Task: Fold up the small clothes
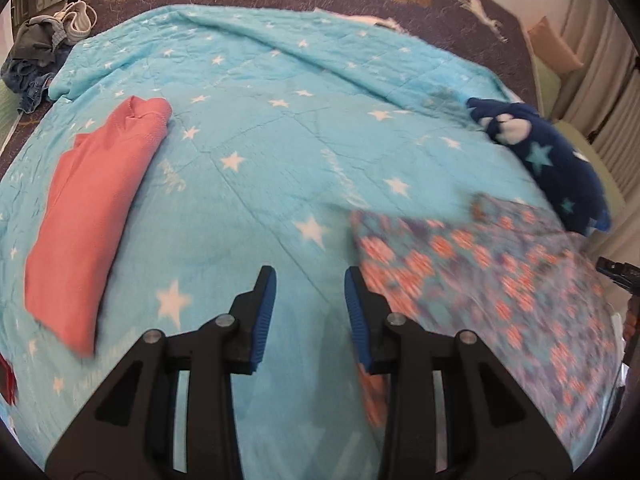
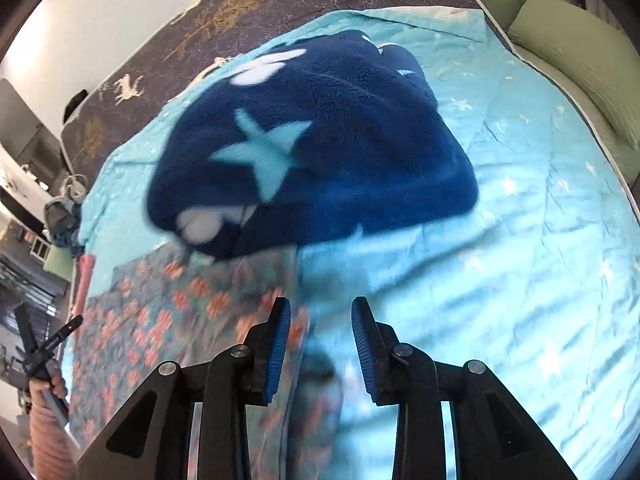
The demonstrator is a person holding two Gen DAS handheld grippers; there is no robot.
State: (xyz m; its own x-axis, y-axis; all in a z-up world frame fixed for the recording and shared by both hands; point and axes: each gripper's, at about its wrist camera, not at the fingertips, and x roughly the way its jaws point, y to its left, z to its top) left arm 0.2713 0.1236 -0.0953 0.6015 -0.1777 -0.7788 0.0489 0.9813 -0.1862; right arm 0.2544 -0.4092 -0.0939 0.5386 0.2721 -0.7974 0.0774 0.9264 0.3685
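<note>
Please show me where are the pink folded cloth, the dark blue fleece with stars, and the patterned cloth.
pink folded cloth (image 1: 92, 216), left wrist view, middle of its top face
dark blue fleece (image 2: 340, 140), right wrist view, middle of the pile
patterned cloth (image 1: 500, 280), left wrist view, middle of its flat surface

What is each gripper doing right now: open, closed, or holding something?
Left gripper: open, holding nothing.
Right gripper: open, holding nothing; the patterned cloth lies beside it.

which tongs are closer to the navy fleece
Right. The right tongs sit just below the navy fleece, at the floral cloth's edge. The left tongs are at that cloth's far side, with the fleece well off to the right.
</note>
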